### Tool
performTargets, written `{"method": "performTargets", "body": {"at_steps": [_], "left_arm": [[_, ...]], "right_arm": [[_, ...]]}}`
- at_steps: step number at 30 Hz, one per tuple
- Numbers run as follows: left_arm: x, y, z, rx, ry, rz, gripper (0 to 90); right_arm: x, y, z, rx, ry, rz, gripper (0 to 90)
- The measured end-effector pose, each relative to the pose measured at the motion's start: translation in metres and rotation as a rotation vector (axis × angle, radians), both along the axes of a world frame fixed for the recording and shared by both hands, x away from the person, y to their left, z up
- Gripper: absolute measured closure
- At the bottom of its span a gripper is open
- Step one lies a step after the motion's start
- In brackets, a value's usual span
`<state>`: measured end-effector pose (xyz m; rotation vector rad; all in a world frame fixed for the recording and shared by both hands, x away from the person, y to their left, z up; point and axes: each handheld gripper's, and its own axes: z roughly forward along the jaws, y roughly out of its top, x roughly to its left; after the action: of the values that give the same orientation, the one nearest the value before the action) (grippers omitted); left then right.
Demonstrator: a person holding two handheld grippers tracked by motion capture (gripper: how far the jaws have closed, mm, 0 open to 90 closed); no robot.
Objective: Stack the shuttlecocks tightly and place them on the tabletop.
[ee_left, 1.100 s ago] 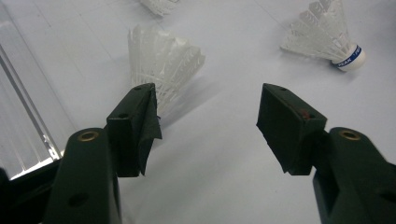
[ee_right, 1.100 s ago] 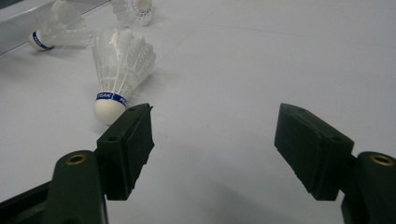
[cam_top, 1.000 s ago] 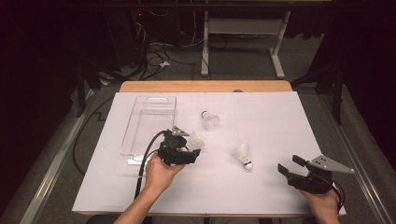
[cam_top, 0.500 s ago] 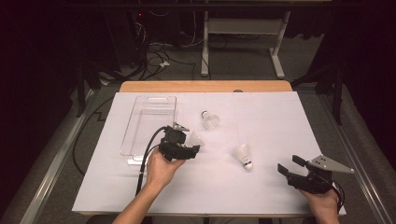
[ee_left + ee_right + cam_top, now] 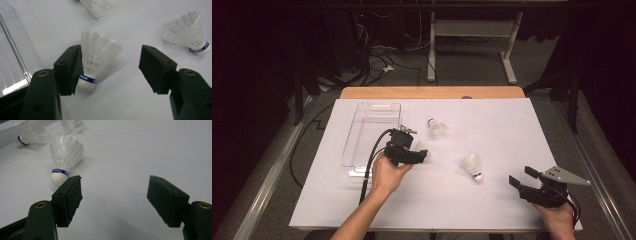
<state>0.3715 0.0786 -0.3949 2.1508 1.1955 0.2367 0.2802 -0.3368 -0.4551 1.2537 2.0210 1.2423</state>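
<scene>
Two black handheld grippers: the left gripper (image 5: 424,154), trailing a thick black cable (image 5: 371,159), and the right gripper (image 5: 521,176), topped by a grey three-cornered plate (image 5: 564,176). Each carries two blocky black jaws with flat rubbery pads and a brass-coloured screw at each jaw base. A small red dot marks one left jaw. Both forearms are bare, with no sleeves.

shuttlecock (image 5: 96,61): white feathers, blue band; lying tilted on white table sheet; touching one jaw of open left tool (image 5: 110,65)
</scene>
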Motion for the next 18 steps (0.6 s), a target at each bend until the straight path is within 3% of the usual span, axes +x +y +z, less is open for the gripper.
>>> {"method": "performTargets", "body": {"at_steps": [6, 18], "left_arm": [[0.008, -0.001, -0.003, 0.000, 0.030, 0.010, 36.1], [0.017, 0.000, -0.007, -0.008, 0.044, 0.029, 35.8]], "right_arm": [[0.000, 0.000, 0.000, 0.000, 0.000, 0.001, 28.3], [0.000, 0.000, 0.000, 0.000, 0.002, 0.000, 28.3]]}}
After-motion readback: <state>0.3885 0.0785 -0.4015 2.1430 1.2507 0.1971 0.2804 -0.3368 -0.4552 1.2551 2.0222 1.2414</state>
